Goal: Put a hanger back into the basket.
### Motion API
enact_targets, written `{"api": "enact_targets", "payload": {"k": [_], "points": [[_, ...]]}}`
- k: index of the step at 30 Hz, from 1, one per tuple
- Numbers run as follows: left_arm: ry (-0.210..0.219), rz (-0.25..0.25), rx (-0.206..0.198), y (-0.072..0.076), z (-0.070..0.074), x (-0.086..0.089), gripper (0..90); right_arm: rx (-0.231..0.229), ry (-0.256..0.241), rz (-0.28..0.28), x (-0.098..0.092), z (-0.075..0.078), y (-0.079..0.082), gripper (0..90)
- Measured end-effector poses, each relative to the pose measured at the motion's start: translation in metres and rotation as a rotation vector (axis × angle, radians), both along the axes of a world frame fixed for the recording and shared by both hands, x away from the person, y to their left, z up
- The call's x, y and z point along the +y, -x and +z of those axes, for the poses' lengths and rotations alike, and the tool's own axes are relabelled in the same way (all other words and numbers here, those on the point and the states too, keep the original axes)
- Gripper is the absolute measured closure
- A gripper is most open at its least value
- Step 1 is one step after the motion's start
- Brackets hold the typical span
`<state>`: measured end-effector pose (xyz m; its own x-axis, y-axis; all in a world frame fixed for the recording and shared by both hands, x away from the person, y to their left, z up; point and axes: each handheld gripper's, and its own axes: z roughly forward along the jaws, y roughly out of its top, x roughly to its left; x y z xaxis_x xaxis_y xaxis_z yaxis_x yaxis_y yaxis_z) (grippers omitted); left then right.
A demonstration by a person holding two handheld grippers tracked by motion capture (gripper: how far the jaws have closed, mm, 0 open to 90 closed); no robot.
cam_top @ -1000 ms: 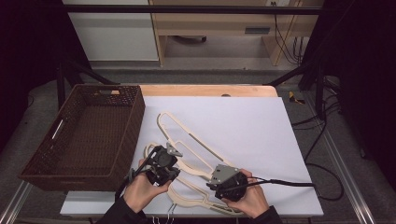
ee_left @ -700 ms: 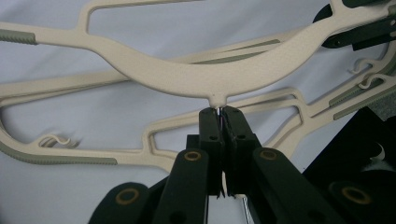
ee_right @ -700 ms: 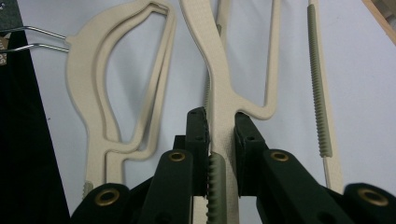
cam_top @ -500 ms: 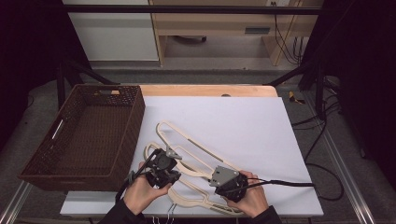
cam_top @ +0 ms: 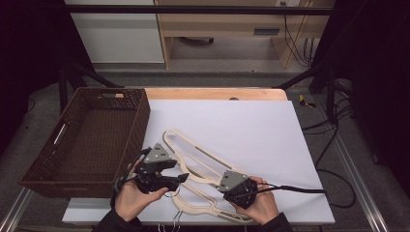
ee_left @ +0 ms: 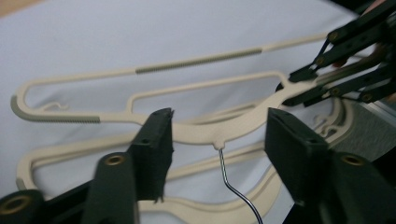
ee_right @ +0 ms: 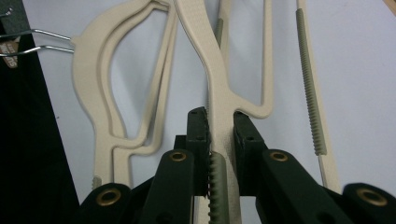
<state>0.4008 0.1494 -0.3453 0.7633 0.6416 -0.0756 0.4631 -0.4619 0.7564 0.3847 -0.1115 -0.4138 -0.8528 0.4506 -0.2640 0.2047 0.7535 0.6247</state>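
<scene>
Right gripper [cam_top: 223, 185]: near the front edge of the table, in the person's right hand. Its two black jaws are pinched tight on the arm of the top hanger [ee_right: 219, 88].
Left gripper [cam_top: 183, 178]: just left of it, in the left hand. Its jaws are wide apart, one on each side of the top hanger's neck, not touching it.
Top hanger: cream plastic, lying across a pile of other hangers [cam_top: 203, 205] on the white table [cam_top: 270, 130].
Wire hook [ee_left: 233, 184]: thin metal, it curves down from the neck between the left jaws.
Basket [cam_top: 87, 140]: brown and woven, farther back on the left.
</scene>
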Motion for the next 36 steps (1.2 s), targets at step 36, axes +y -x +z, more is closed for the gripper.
{"api": "enact_targets", "payload": {"k": [36], "points": [[-0.244,-0.408,-0.358,0.01,-0.016,0.033,19.1,0.165,-0.128,0.269,-0.035,0.033,0.001,80.2]]}}
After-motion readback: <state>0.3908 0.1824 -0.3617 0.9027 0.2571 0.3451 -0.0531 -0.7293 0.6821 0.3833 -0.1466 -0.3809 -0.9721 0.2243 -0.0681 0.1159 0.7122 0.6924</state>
